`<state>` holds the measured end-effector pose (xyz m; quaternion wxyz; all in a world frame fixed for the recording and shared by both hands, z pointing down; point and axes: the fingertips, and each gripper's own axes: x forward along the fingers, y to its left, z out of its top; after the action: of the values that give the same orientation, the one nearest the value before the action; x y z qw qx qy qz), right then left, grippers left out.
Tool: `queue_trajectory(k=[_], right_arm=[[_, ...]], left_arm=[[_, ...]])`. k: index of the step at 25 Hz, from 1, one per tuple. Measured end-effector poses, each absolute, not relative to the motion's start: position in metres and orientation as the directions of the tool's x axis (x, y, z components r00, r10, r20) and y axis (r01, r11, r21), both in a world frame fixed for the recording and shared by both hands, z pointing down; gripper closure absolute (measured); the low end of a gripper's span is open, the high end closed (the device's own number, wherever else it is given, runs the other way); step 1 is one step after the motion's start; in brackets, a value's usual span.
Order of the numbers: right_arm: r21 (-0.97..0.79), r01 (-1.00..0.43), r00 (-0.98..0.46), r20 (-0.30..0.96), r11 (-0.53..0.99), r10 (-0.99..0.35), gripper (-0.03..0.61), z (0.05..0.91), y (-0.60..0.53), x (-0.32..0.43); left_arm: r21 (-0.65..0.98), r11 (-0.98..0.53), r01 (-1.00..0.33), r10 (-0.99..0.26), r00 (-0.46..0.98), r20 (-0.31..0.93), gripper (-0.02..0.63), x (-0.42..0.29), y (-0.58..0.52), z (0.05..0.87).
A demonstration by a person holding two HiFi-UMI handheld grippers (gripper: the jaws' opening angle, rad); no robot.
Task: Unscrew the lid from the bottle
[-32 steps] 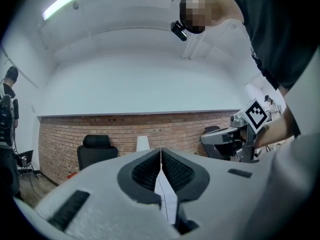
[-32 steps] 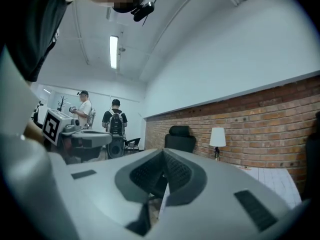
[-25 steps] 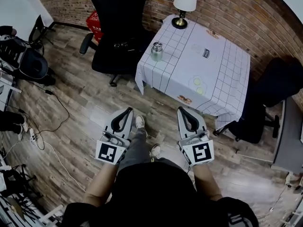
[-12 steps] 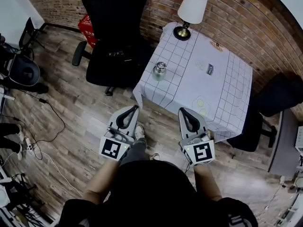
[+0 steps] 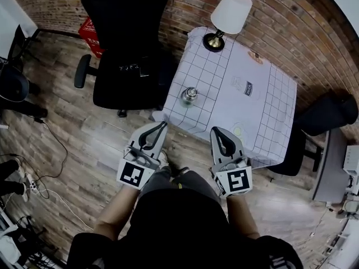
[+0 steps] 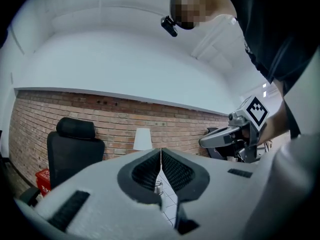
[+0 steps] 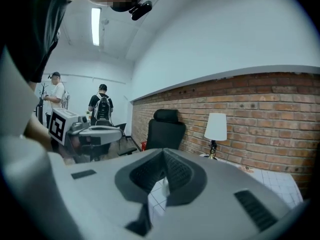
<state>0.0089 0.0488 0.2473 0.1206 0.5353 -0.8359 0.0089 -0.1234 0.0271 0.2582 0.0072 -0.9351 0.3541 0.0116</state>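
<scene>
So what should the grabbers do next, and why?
Probably bring the left gripper forward toward the bottle. It and the right gripper are both shut and empty, held over the floor short of the table. The bottle stands alone near the table's closest corner, nearer the left gripper, and nothing touches it yet.

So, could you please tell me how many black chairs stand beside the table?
2: one black chair left of the table, by the brick wall; another chair at its right side. A dark shape at the left edge may be a third.
</scene>
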Motion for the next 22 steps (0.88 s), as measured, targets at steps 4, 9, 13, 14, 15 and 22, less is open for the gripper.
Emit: queue_trajectory(k=[4,9,13,14,15,22], right_arm=[[0.11,-0.898,-0.395,0.223,0.425,-0.891,0.565,0.253,0.032,0.016],[0.087,-0.889,-0.423,0.218,0.449,-0.88,0.566,0.268,0.01,0.027],[0.088,-0.87,-0.453,0.246,0.485,-0.857,0.565,0.288,-0.007,0.038],[0.084,-0.867,-0.459,0.253,0.492,-0.852,0.565,0.293,-0.011,0.041],[0.077,-0.865,-0.464,0.257,0.497,-0.848,0.565,0.298,-0.014,0.042],[0.012,-0.833,-0.521,0.322,0.553,-0.791,0.557,0.351,-0.032,0.035]], left_arm=[[0.034,-0.76,-0.648,-0.649,0.761,-0.005,0.586,-0.109,0.011,0.266],[0.022,-0.752,-0.659,-0.658,0.752,0.028,0.586,-0.097,-0.006,0.272],[0.01,-0.731,-0.682,-0.681,0.731,0.048,0.586,-0.094,-0.019,0.276],[0.008,-0.73,-0.684,-0.682,0.729,0.056,0.586,-0.094,-0.023,0.279],[0.003,-0.727,-0.686,-0.685,0.726,0.061,0.586,-0.094,-0.027,0.282],[-0.006,-0.728,-0.686,-0.684,0.725,0.086,0.586,-0.094,-0.053,0.324]])
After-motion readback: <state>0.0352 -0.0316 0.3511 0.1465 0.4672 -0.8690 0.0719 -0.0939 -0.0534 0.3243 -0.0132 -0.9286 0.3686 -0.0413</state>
